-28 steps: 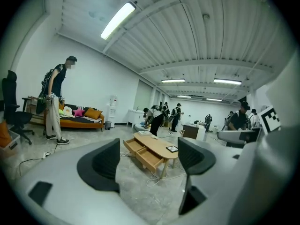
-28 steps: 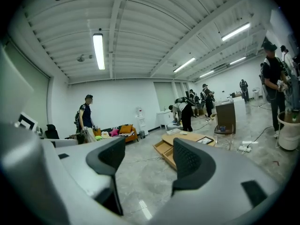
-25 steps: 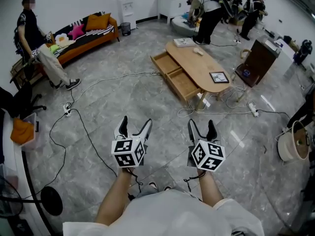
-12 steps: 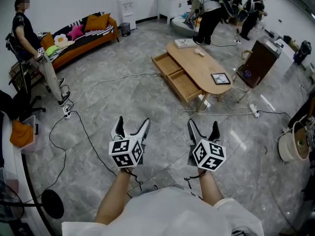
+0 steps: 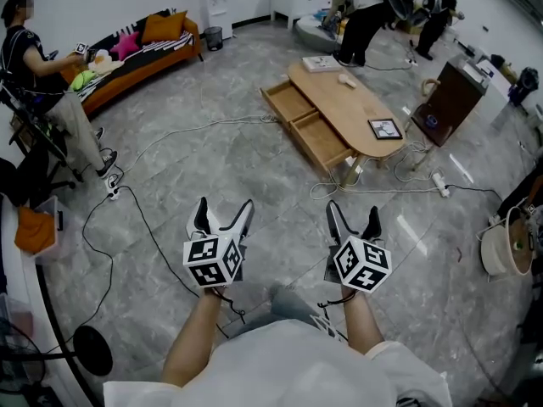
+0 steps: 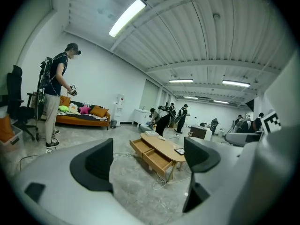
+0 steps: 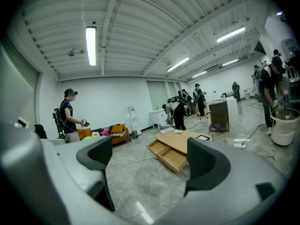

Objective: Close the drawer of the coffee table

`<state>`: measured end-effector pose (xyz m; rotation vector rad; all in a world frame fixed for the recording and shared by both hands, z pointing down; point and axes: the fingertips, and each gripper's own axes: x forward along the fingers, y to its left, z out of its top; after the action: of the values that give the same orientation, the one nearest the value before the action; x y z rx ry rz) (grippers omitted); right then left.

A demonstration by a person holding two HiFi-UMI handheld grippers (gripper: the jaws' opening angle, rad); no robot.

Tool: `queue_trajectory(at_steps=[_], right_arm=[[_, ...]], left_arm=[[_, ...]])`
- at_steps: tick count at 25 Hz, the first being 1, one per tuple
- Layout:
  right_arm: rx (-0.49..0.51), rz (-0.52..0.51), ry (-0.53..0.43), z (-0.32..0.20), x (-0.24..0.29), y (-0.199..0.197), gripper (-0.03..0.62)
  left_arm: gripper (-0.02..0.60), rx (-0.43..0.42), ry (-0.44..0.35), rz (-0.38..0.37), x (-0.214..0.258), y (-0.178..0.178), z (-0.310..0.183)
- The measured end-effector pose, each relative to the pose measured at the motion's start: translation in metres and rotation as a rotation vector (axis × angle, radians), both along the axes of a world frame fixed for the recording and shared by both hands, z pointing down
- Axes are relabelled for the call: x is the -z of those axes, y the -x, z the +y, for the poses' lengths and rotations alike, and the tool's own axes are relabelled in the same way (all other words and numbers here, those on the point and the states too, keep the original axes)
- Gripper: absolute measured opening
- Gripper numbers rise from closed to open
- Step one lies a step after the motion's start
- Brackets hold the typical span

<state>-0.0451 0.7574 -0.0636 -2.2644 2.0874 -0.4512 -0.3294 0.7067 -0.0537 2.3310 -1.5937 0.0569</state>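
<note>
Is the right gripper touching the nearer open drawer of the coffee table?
Apart. The head view shows a stretch of floor between the right gripper and the nearer open drawer. Its jaws have just been opening, with nothing between them.

- Lighting: bright, even, from ceiling tube lights (image 6: pixel 127 17).
- Glare: pale streak on polished floor (image 5: pixel 407 236).
- Distortion: strong fisheye, with dark corners in both gripper views.
- Focus: left gripper (image 6: pixel 150 159) body soft up close.

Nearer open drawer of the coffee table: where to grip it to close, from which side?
Front panel of the nearer drawer, the board farthest from the coffee table top. Come from the open-floor side it juts toward, picture-left in the head view. No handle is visible, so pinch the panel's top edge or, likely better, just push it flat.
</note>
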Motion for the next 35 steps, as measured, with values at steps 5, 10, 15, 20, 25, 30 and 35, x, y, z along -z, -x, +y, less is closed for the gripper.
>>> queue_trajectory(at_steps=[5,10,15,20,25,30,35], right_arm=[[-0.023,-0.017,0.028,-0.034,-0.015,-0.011,0.491],[-0.026,-0.025,0.044,-0.094,-0.022,-0.027,0.491],[-0.010,-0.023,0.066,-0.167,-0.022,-0.044,0.491],[-0.007,-0.014,0.071,-0.242,-0.013,-0.065,0.491],[-0.013,-0.007,0.075,-0.306,-0.013,-0.085,0.491],[-0.036,-0.009,0.077,-0.347,-0.018,-0.103,0.492],[-0.082,-0.020,0.099,-0.374,-0.033,-0.117,0.492]], left_arm=[[0.459,0.010,0.023,-0.011,-0.014,0.002,-0.035],[0.456,0.021,0.043,-0.009,-0.020,-0.007,-0.093],[0.456,0.044,0.056,-0.006,-0.016,-0.019,-0.166],[0.451,0.046,0.058,-0.002,-0.009,-0.033,-0.236],[0.448,0.045,0.069,-0.004,-0.014,-0.045,-0.300],[0.449,0.039,0.071,0.005,-0.019,-0.053,-0.350],[0.448,0.023,0.084,0.015,-0.028,-0.059,-0.394]])
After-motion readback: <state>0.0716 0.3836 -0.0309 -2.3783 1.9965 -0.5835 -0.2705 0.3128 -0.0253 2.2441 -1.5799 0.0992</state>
